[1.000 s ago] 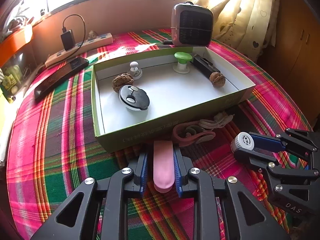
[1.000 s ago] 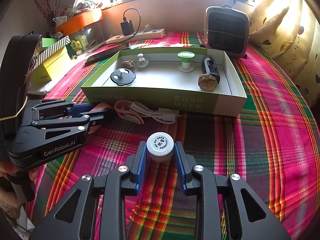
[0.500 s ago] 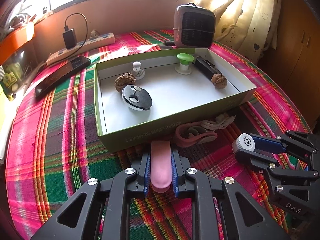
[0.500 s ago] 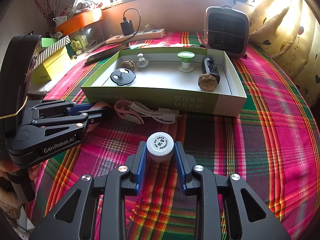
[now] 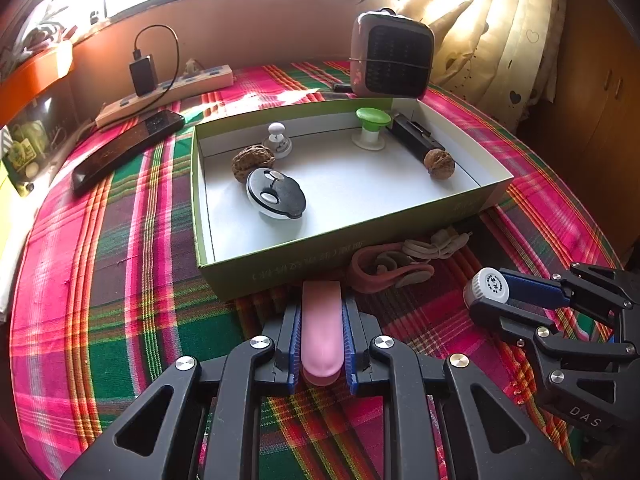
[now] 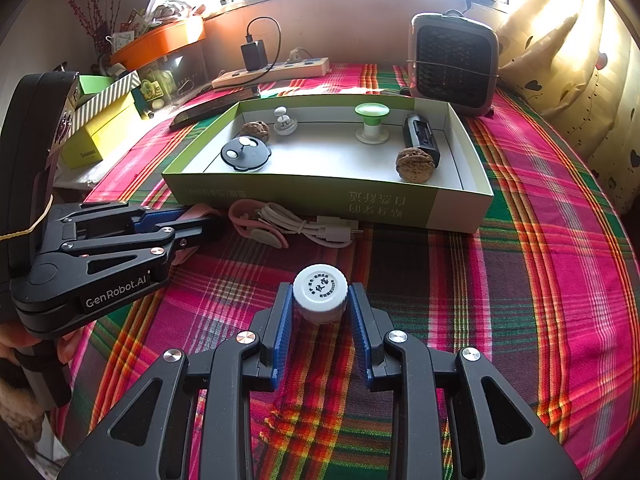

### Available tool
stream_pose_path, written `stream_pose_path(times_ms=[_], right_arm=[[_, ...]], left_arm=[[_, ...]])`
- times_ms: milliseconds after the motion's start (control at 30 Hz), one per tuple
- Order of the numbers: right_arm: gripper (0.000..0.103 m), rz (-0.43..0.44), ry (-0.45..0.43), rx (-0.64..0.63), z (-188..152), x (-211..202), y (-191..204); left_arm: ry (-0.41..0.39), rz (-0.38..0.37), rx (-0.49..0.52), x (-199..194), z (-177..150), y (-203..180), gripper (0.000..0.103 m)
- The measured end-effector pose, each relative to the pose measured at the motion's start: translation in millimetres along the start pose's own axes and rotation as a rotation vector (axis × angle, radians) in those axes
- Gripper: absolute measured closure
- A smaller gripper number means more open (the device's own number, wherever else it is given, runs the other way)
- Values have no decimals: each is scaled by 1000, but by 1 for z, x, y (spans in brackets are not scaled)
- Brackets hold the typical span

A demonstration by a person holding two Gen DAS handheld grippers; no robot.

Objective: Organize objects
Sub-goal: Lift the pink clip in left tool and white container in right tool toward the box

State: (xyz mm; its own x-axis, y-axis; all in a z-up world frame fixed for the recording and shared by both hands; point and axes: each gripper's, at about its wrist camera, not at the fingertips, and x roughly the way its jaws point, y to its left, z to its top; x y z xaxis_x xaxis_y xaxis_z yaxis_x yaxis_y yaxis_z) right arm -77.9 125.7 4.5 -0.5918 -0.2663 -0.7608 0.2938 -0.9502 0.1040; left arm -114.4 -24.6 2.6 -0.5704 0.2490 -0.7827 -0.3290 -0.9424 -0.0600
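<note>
My left gripper [image 5: 321, 312] is shut on a flat pink oblong piece [image 5: 321, 332], just in front of the green box [image 5: 280, 268]. My right gripper [image 6: 320, 300] is shut on a small white-capped bottle [image 6: 320, 290] over the plaid cloth; it also shows in the left wrist view [image 5: 490, 286]. The box [image 6: 320, 196] holds two walnuts [image 6: 414, 164], a black-and-white disc [image 6: 245, 154], a green-topped stand [image 6: 372, 120], a white knob [image 6: 285, 122] and a black block [image 6: 420, 138]. A pink strap and a coiled white cable [image 6: 304, 226] lie in front of the box.
A small heater [image 6: 454, 64] stands behind the box at the right. A power strip with a charger [image 6: 272, 70] and a dark remote [image 5: 128, 148] lie at the back left. Yellow and striped boxes [image 6: 100, 120] sit far left. Curtains hang at the right.
My left gripper has closed tighter on the pink piece and lifted it slightly toward the box. My right gripper has stayed still with the bottle.
</note>
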Motion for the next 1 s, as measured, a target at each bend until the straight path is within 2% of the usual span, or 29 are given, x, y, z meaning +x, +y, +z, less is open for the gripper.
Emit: stream_pose_path(times_ms=[333,1000], right_arm=[[74,1,1,2,0,0,-1],[74,18,-62,-19,22,-20,1]], left_arm=[[3,-7,-14,-2,-2,1,87],[-73,-9,-14,-37,14,-3,87]])
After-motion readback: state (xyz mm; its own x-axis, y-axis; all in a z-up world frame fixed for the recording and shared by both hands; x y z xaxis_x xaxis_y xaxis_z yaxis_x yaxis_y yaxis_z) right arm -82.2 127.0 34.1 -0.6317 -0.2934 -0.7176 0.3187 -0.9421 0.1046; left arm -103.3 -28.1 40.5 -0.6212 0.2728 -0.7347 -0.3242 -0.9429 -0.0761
